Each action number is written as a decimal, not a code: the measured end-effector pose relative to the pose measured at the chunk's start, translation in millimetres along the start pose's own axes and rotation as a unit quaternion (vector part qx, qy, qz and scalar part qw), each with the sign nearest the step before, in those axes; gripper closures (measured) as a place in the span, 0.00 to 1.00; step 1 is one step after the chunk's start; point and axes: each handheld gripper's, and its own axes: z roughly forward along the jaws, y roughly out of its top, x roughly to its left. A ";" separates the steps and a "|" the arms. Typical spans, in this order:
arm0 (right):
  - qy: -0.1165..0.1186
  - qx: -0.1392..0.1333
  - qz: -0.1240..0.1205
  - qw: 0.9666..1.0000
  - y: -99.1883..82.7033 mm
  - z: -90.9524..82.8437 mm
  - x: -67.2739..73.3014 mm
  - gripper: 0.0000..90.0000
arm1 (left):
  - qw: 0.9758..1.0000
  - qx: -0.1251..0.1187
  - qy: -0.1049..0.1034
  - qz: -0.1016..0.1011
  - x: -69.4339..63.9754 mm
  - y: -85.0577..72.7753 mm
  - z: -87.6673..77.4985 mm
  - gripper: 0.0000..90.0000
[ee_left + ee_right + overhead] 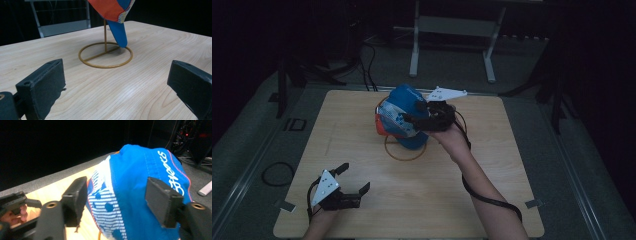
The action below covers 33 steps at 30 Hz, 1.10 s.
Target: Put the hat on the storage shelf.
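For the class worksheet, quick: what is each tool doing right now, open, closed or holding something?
Left tool: open, holding nothing, above the table.
Right tool: open, jaws either side of the blue cap, not clamped.

A blue fabric cap (404,117) with orange and white patterned panels sits on a thin gold wire stand (406,151). The stand's round base ring lies flat on the far middle of the light wooden tabletop (412,200). The cap's brim hangs downward.
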 end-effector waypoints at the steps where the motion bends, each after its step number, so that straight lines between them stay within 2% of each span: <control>1: 0.004 0.001 -0.001 1.000 -1.6 -1.2 0.5 0.34 | 1.000 -0.001 0.000 -0.001 -0.1 0.0 0.1 0.02; 8: 0.011 -0.002 -0.002 1.000 -13.8 -9.8 1.8 0.27 | 1.000 0.000 0.000 -0.002 -0.2 -0.1 0.4 0.02; 12: 0.020 -0.011 -0.002 1.000 -22.8 -19.3 0.5 0.17 | 1.000 0.002 0.000 -0.002 0.2 -0.5 0.6 0.02; 15: 0.028 -0.019 0.006 0.999 -26.4 -23.8 -0.7 0.17 | 1.000 0.001 0.000 -0.003 0.1 -0.7 0.4 0.02; 18: 0.028 -0.023 -0.006 0.999 -37.6 -33.1 1.6 0.15 | 1.000 0.000 0.001 -0.005 0.5 -0.7 0.1 0.02; 28: 0.015 -0.004 -0.012 1.000 -71.8 -43.8 0.8 0.15 | 1.000 0.001 -0.001 -0.003 -0.3 -0.9 0.4 0.02; 33: 0.019 0.008 -0.009 1.000 -90.9 -42.9 1.8 0.15 | 1.000 0.002 -0.001 -0.005 0.0 -1.2 0.6 0.02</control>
